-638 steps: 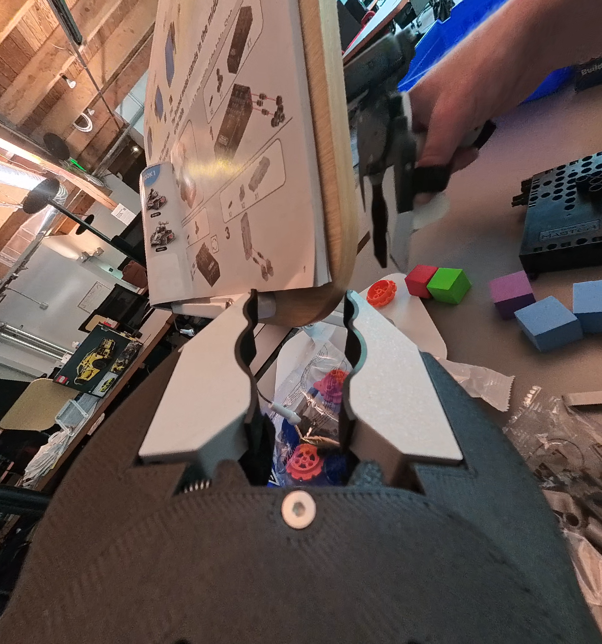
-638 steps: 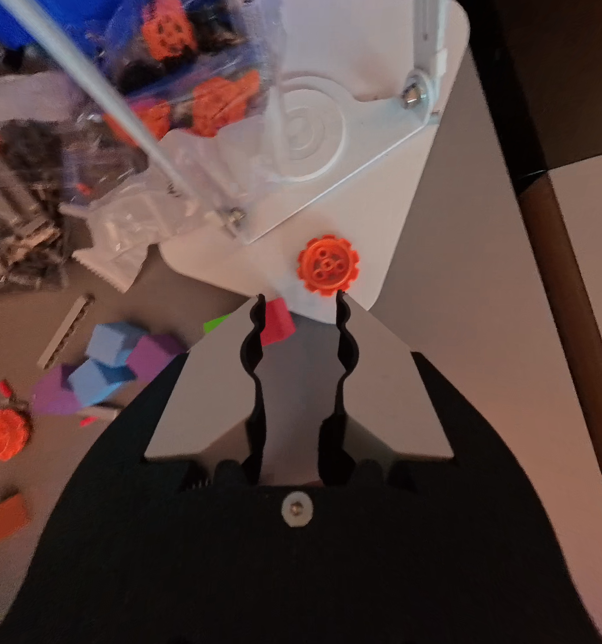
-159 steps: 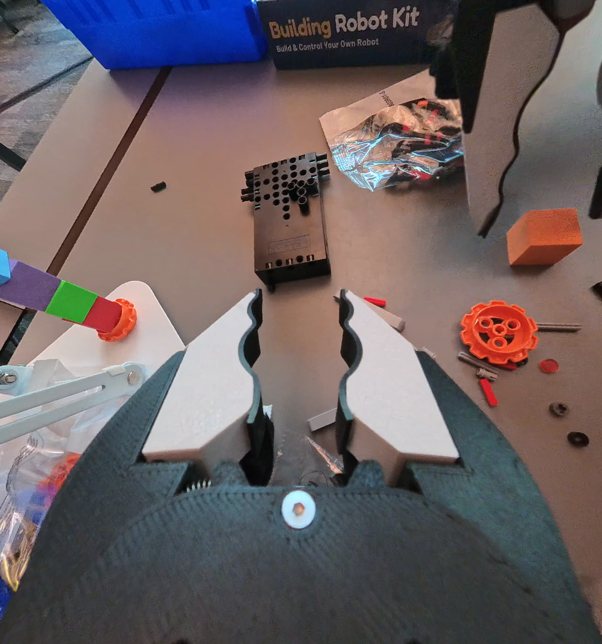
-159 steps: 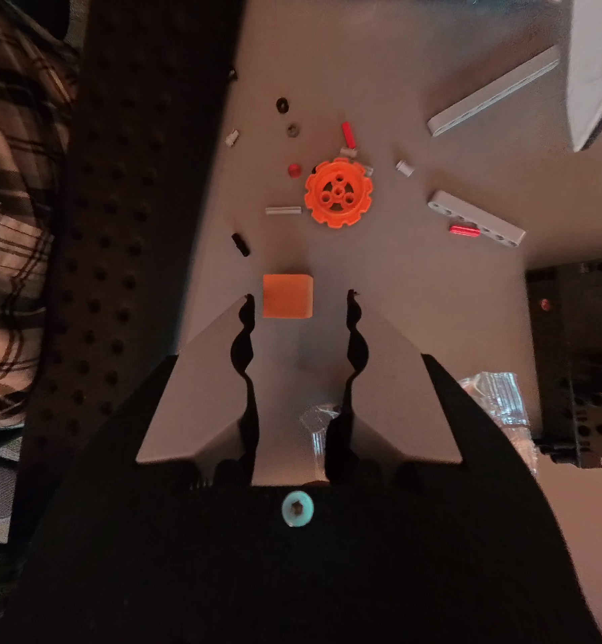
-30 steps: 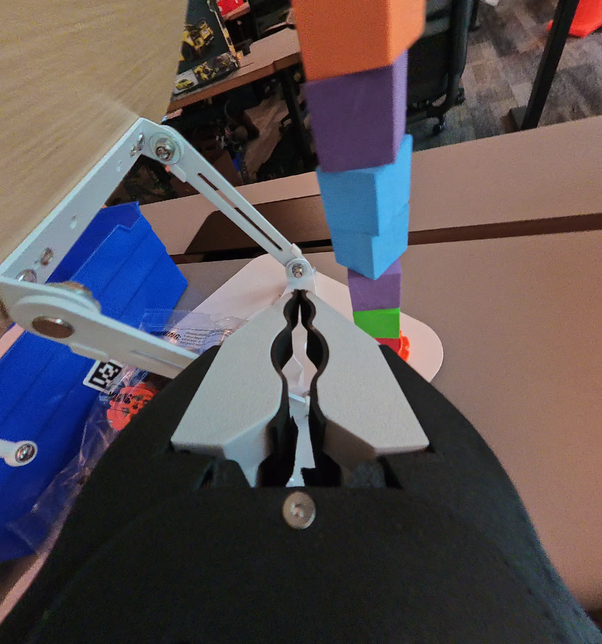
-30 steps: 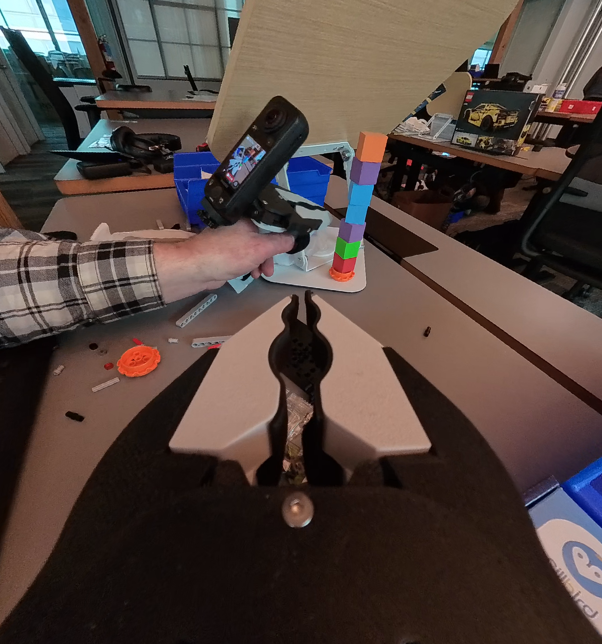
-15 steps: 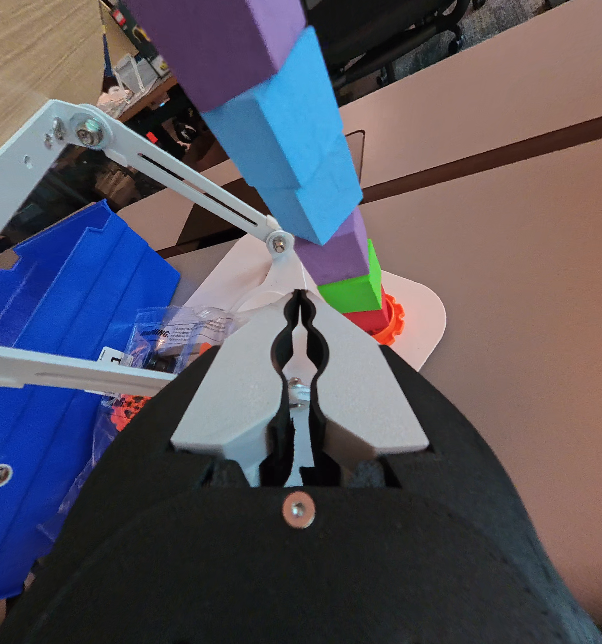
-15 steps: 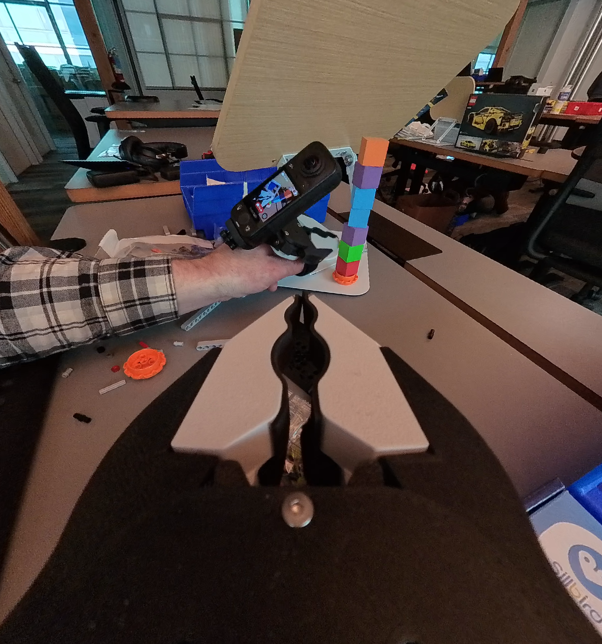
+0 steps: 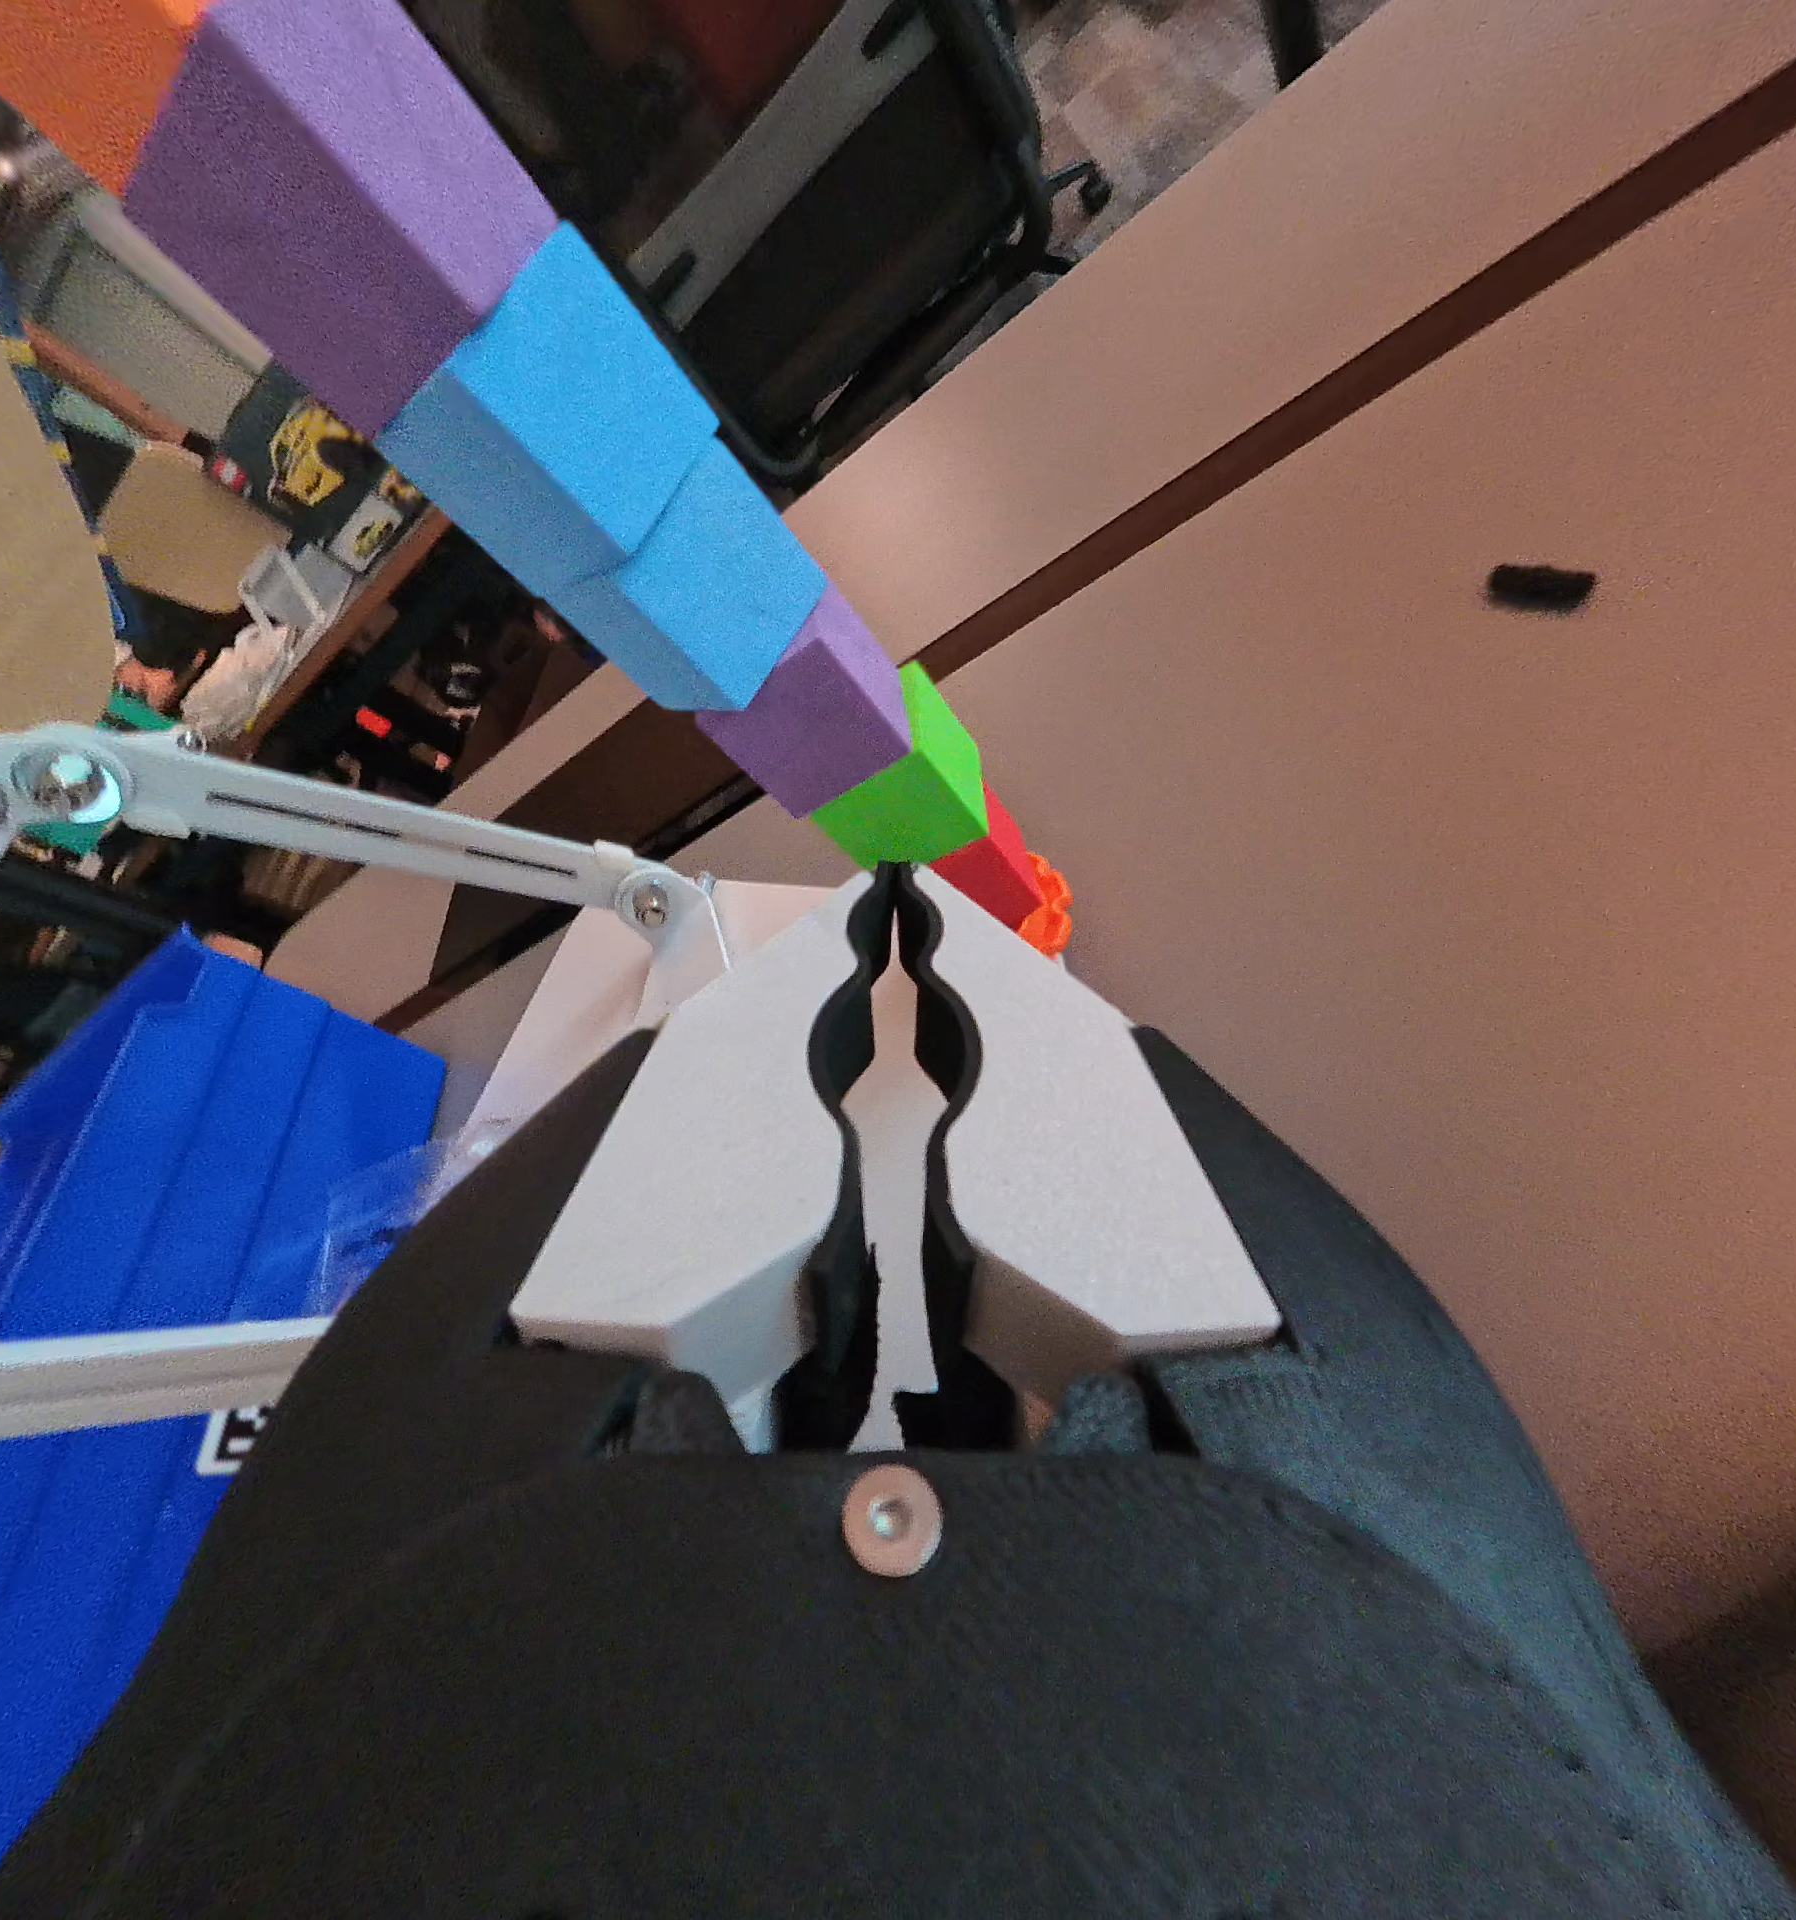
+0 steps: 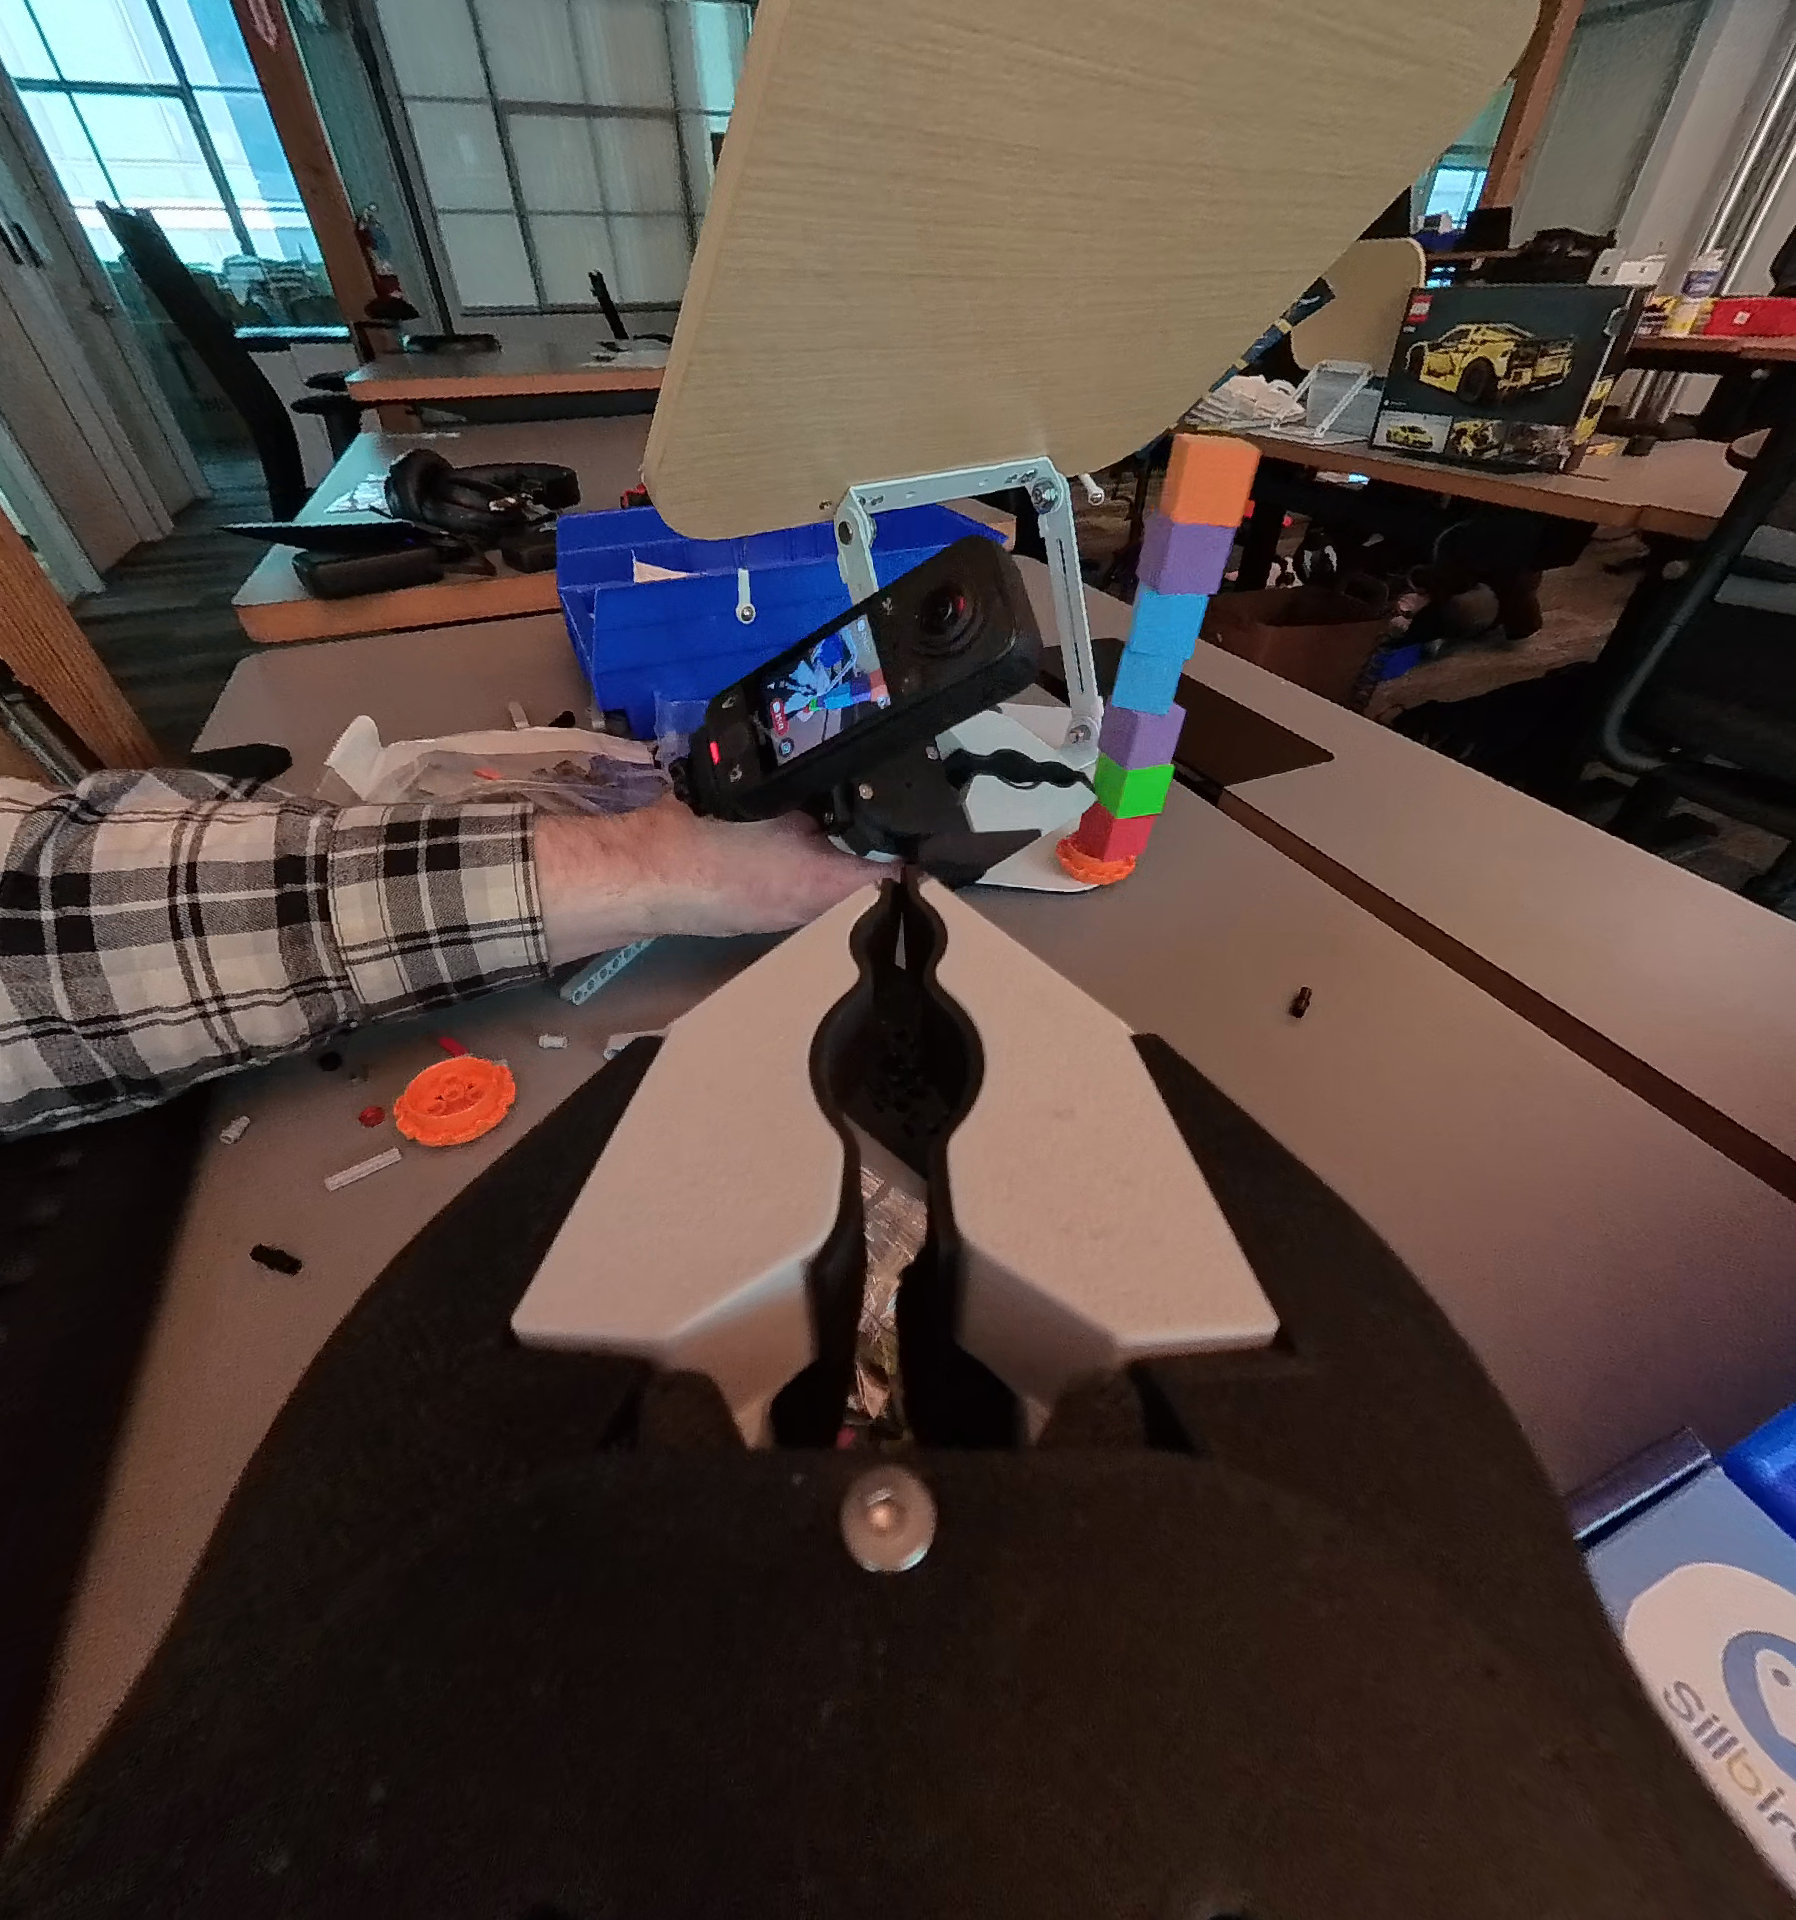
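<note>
Left wrist view first: the left gripper point(image 9: 892, 883) has its pale fingers pressed together, nothing between them, and their tips sit right at the lower corner of the bright green foam cube point(image 9: 909, 784); contact or a hair's gap, I cannot tell. That cube belongs to a tall stack of coloured foam cubes point(image 9: 603, 520) on an orange toothed plastic wheel point(image 9: 1048, 909). Half a second ago the tips were lower and left of the stack; now they are up against it, and the whole column slants hard across the frame. A white slotted metal bracket arm point(image 9: 354, 816) and a blue plastic bin point(image 9: 177, 1164) lie left, with a small black peg point(image 9: 1538, 587) on the tan tabletop point(image 9: 1445, 935).

Over to the right wrist view: the right gripper point(image 10: 899, 888) is closed too, empty, well back from the action. The stack stands upright on the white base plate point(image 10: 1024, 868), red cube point(image 10: 1117, 831) at the bottom, orange cube point(image 10: 1208, 480) on top. The hand in the plaid sleeve point(image 10: 707, 868) has pushed its camera-topped tool closer to the stack than a moment ago. A loose orange gear wheel point(image 10: 454, 1101) lies near the sleeve.
</note>
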The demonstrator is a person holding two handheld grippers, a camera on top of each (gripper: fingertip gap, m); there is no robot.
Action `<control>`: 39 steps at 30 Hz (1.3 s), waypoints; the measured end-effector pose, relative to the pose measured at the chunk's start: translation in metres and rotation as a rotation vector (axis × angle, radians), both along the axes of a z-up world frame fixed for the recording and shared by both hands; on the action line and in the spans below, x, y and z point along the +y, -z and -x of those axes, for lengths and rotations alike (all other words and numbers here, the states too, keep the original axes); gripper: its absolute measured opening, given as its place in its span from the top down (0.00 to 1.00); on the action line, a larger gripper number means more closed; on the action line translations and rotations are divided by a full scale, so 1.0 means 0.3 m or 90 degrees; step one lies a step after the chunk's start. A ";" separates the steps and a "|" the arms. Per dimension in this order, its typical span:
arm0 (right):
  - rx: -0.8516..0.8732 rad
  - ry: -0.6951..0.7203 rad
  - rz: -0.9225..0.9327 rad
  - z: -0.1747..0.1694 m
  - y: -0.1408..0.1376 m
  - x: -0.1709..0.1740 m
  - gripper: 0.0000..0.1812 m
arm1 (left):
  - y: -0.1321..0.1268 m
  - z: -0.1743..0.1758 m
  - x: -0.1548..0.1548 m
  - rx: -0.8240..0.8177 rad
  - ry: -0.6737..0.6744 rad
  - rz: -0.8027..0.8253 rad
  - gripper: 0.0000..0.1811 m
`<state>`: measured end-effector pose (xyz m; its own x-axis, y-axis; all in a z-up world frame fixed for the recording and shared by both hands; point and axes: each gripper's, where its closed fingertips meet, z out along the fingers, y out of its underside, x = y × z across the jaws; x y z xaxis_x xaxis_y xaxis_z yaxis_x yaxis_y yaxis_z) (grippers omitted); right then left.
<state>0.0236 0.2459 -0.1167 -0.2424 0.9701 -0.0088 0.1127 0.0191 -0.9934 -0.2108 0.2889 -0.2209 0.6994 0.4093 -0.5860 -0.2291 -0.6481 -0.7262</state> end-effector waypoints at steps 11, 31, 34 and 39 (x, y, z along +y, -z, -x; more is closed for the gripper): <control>0.030 -0.006 0.072 -0.021 -0.034 0.036 1.00 | -0.035 -0.178 -0.049 0.041 0.172 0.052 1.00; -0.004 -0.121 -0.052 -0.030 0.015 -0.131 1.00 | -0.140 -0.231 0.160 0.038 0.279 0.049 0.90; -0.004 -0.150 -0.096 -0.040 0.028 -0.177 1.00 | -0.153 -0.240 0.260 0.020 0.310 0.054 0.88; -0.026 -0.182 -0.143 -0.043 0.069 -0.242 1.00 | -0.165 -0.303 0.502 -0.007 0.402 0.083 0.84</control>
<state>0.0364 0.1732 -0.1375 -0.5083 0.8418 0.1820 0.1111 0.2737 -0.9554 -0.1198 0.4395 -0.1716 0.7887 -0.1579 -0.5941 -0.5883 -0.4744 -0.6549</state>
